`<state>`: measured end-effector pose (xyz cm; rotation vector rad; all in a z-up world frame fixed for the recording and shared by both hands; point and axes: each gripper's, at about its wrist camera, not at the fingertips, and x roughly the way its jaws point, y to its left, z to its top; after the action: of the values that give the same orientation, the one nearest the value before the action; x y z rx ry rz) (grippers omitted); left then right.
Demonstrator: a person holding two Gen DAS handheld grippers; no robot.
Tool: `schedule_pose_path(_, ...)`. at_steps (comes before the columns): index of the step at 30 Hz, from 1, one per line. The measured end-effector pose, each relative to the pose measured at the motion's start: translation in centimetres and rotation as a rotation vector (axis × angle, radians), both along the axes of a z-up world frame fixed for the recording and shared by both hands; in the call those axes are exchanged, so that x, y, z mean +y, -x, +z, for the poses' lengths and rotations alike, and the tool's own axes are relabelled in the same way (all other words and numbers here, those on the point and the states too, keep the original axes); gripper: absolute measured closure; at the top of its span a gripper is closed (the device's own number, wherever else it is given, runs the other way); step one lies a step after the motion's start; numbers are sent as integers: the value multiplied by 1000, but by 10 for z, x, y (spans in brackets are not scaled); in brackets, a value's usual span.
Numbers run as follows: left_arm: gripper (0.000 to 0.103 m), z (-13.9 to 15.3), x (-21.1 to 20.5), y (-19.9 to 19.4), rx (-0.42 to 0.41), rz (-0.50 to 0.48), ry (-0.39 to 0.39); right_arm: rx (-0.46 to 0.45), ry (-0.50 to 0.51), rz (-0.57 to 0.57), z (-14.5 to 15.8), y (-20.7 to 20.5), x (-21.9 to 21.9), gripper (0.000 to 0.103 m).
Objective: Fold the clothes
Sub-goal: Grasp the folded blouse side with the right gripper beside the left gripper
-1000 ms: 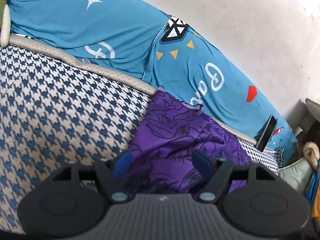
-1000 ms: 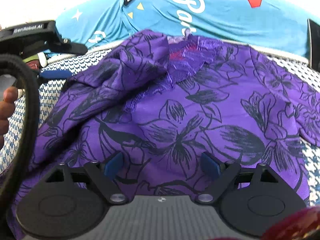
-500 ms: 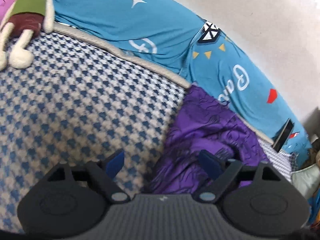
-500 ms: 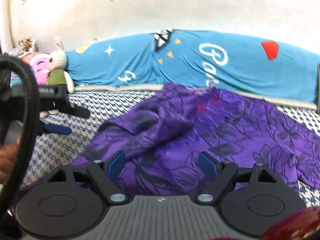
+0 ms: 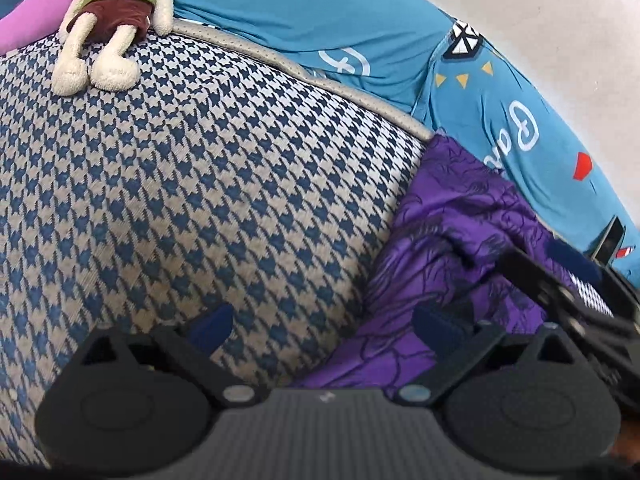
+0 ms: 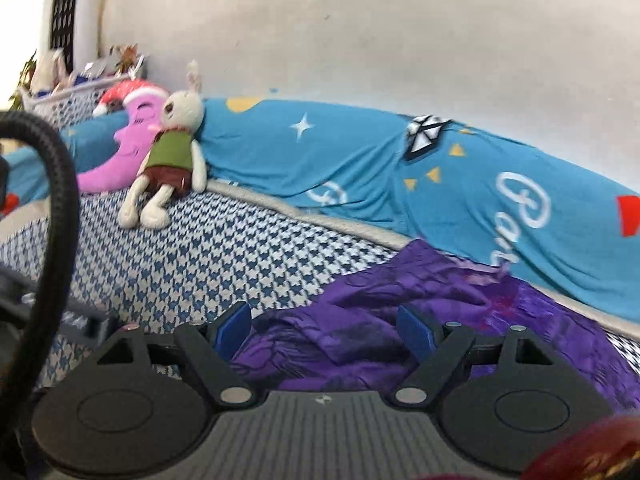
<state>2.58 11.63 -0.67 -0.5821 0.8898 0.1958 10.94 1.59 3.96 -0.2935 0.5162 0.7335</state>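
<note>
Both grippers have pulled back from the purple garment (image 6: 460,320), which lies rumpled on the houndstooth bed (image 5: 200,200). The left gripper (image 5: 324,320) and right gripper (image 6: 324,326) gape wide, holding nothing; a good fold needs the cloth flat and an edge pinched cleanly.

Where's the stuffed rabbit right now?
The stuffed rabbit lies at the far left of the houndstooth cover, propped against the blue sheet, beside the pink moon plushie.
</note>
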Motion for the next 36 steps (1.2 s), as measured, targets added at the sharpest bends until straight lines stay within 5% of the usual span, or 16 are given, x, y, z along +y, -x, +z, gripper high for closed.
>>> schedule_pose_path(10,1,-4,-1,-1,20,-5,-7,-41,167,130,-46,-16,39,23)
schedule_pose_path(16,0,-1,-3,9,-7,-18,-48,-59,208,169,-58,-13,40,42)
schedule_pose_path(25,0,-19,-4,48,-16,48,-15,-57,159,161,-48,-10,37,84)
schedule_pose_path(36,0,-34,-33,71,9,34,-116,-16,12,82,-23,-9,21,91)
